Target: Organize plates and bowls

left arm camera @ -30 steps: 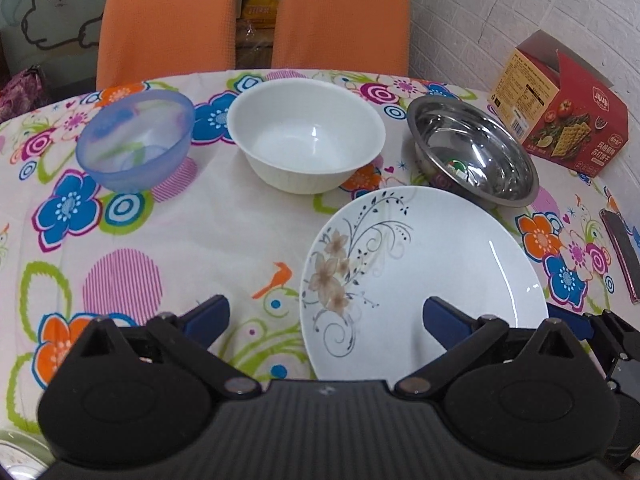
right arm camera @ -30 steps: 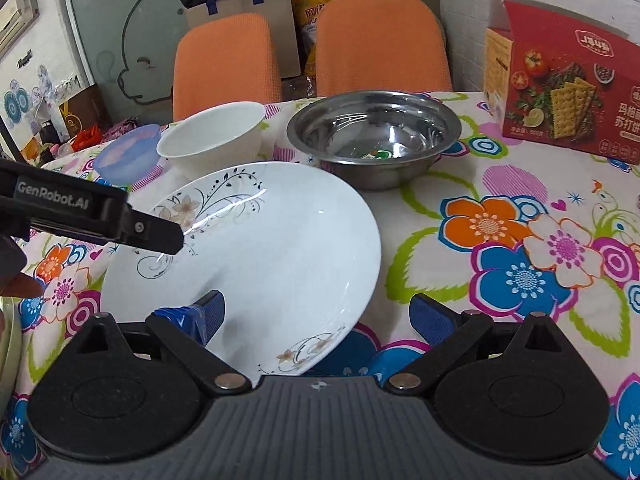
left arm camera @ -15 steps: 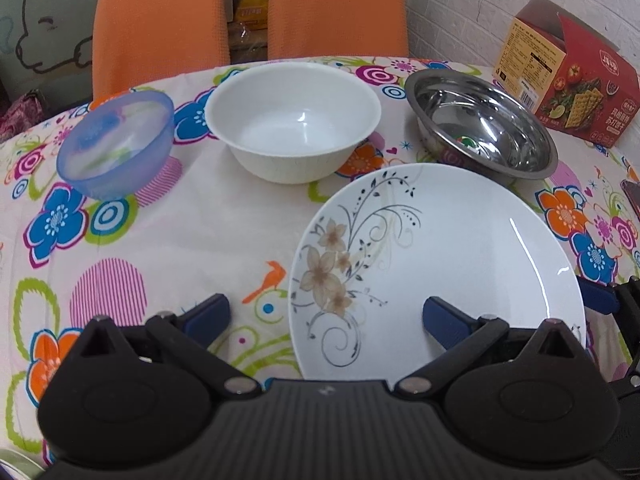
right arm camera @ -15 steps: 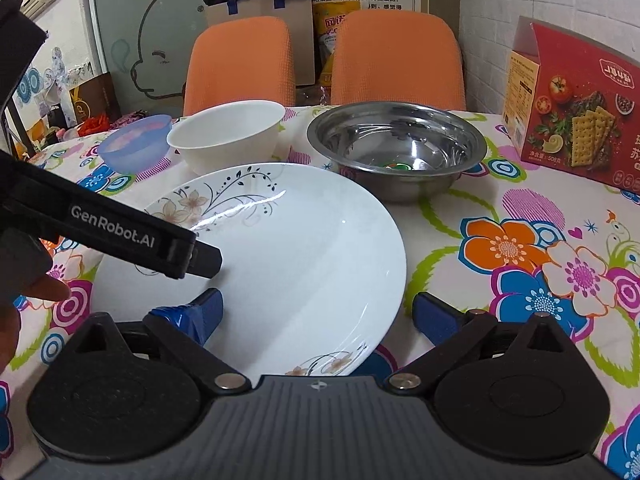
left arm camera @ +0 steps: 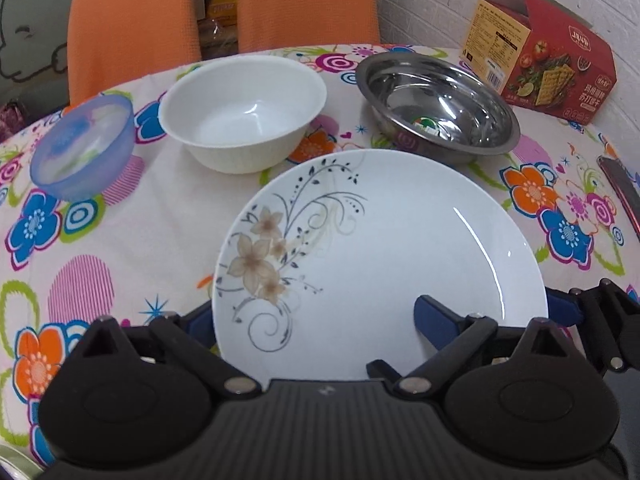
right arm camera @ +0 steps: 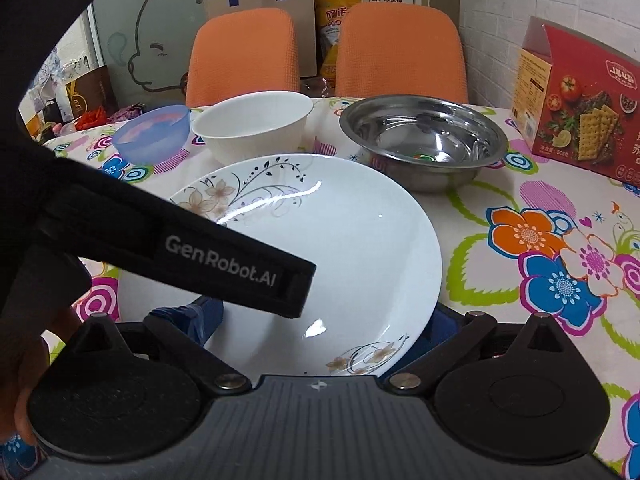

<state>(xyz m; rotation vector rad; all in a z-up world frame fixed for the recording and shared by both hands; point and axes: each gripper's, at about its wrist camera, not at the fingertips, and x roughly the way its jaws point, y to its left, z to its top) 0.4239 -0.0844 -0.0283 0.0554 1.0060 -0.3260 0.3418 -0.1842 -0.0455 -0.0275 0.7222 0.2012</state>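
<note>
Your left gripper [left arm camera: 316, 316] is spread wide across the near edge of the plate [left arm camera: 400, 248]: one blue-padded finger lies over the glossy white face, the other sits beside and under the left rim, and neither clamps it. Your right gripper [right arm camera: 320, 316] is spread just as wide at the plate's right side, its left pad over the surface and its right pad tucked under the rim; it grips nothing either.

The plate is round, shallow and glazed, printed with beige flowers and thin grey scrolls. It sits on the matte floral tablecloth [left arm camera: 120, 208]. Beyond it stand three bowls in a row: a translucent blue plastic one [left arm camera: 82, 146], a deep white one [left arm camera: 244, 114] and a wide, mirror-bright steel one [left arm camera: 438, 104] nearly touching the plate's far edge. A red cardboard cracker box [left arm camera: 548, 56] stands at far right.
</note>
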